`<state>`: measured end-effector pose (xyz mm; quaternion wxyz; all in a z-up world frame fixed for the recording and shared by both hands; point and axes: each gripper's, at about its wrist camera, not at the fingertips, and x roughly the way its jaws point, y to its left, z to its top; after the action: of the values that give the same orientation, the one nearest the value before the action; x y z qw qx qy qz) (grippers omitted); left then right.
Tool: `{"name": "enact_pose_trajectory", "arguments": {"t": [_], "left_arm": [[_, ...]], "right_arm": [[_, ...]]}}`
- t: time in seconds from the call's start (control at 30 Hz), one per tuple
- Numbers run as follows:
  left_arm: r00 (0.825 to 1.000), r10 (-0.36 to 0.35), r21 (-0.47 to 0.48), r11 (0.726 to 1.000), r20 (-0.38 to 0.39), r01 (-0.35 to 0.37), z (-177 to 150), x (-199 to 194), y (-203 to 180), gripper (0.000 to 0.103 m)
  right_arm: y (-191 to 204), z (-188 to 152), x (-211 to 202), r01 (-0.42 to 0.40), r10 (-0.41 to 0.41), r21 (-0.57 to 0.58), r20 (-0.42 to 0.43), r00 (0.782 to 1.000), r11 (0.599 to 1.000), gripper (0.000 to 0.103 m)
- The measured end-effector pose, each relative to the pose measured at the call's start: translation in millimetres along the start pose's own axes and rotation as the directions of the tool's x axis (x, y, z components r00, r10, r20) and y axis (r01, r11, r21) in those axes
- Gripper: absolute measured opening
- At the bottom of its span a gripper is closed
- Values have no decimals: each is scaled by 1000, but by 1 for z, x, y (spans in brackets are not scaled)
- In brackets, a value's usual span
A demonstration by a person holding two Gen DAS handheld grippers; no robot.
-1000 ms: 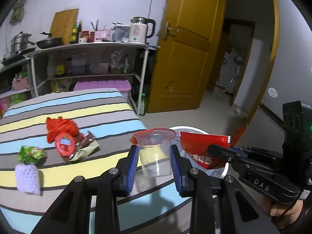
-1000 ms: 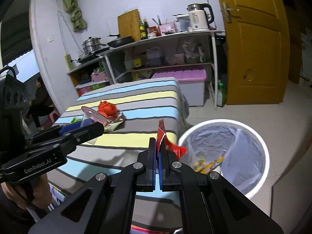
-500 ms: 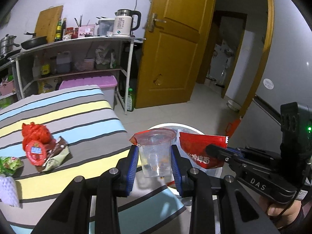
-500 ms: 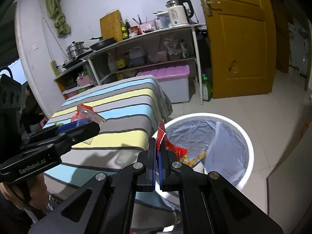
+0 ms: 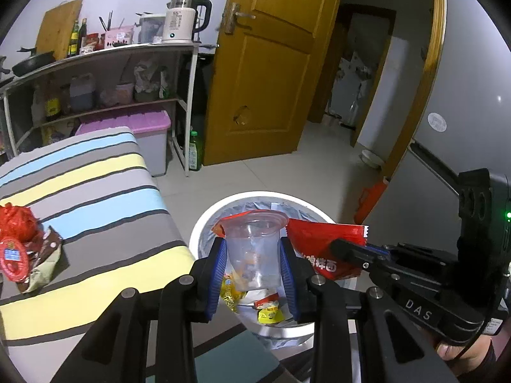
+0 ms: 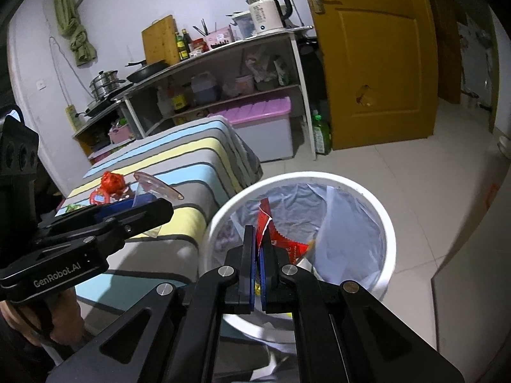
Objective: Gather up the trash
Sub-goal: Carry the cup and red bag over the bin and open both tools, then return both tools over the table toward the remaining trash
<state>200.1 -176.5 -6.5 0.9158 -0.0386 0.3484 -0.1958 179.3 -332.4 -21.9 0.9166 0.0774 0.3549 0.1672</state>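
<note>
Kitchen floor, one white bin (image 5: 204, 223) at 6 o'clock. Left gripper (image 5: 252, 266) clamps one plastic cup (image 5: 252, 252); right gripper (image 6: 258, 255) pinches one red wrapper (image 6: 281, 242).

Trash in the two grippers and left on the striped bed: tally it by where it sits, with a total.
Left gripper: 1, a clear plastic cup.
Right gripper: 1, a red snack wrapper.
Striped bed: 3 visible, a red crumpled bag, a round red lid, a brown-and-green wrapper.
Total: 5.
</note>
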Motion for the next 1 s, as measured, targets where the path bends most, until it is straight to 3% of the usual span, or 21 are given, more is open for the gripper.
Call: {"name": "enact_pose_trajectory", "arguments": {"t": [0.27,0.33,0.4,1.0], "left_arm": [[999,-25,-16,1000,-43,24,3,24,6,33],[998,-31,-20,999,-55,30,4,29,8,33],[997,-41,-24,999,-62,39,3,32,8,34],[1000,-15,-32,999,21,16,-2,-12,16,35]], "right_arm": [[-13,-2,11,34,-34,23,-21,999,999,4],[-15,-2,13,42,-41,25,-21,999,999,16],[-15,-3,14,38,-38,30,-18,999,999,35],[11,3,-11,23,-22,-18,26,999,1000,35]]}}
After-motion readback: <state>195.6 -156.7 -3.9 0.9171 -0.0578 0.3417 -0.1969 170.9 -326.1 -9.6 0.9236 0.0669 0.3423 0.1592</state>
